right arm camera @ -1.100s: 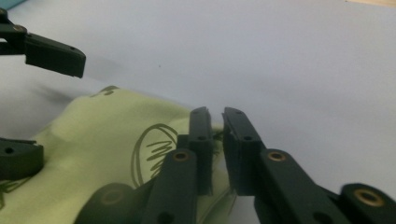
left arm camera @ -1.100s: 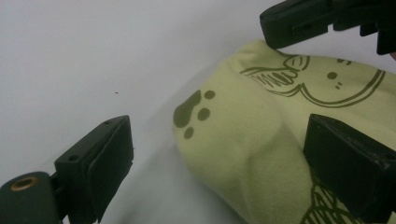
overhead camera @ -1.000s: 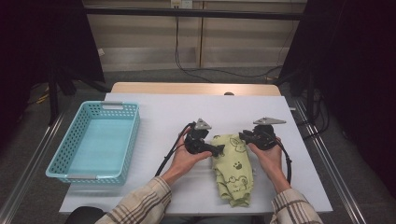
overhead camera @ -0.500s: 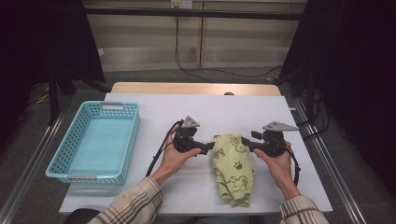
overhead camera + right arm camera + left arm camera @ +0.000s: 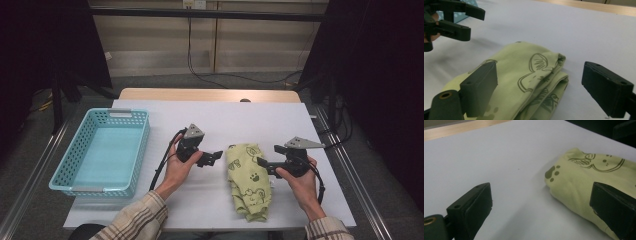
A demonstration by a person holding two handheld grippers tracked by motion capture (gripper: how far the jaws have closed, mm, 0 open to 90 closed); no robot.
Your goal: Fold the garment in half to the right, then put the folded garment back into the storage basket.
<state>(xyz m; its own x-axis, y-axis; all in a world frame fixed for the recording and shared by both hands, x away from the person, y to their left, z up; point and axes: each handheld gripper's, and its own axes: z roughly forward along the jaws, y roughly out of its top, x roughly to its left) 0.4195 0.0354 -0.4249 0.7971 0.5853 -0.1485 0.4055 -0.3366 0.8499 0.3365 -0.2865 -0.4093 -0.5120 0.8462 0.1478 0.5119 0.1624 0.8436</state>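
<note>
Where both claws gape: cloth (image 5: pixel 248 180) between.

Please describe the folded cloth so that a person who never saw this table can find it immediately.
On the white table, look at the near right part, between the left gripper and the right gripper. There lies the folded cloth, apart from the turquoise basket at the far left. It is the one soft, pale yellow-green thing, printed with dark paw prints and line drawings.
</note>
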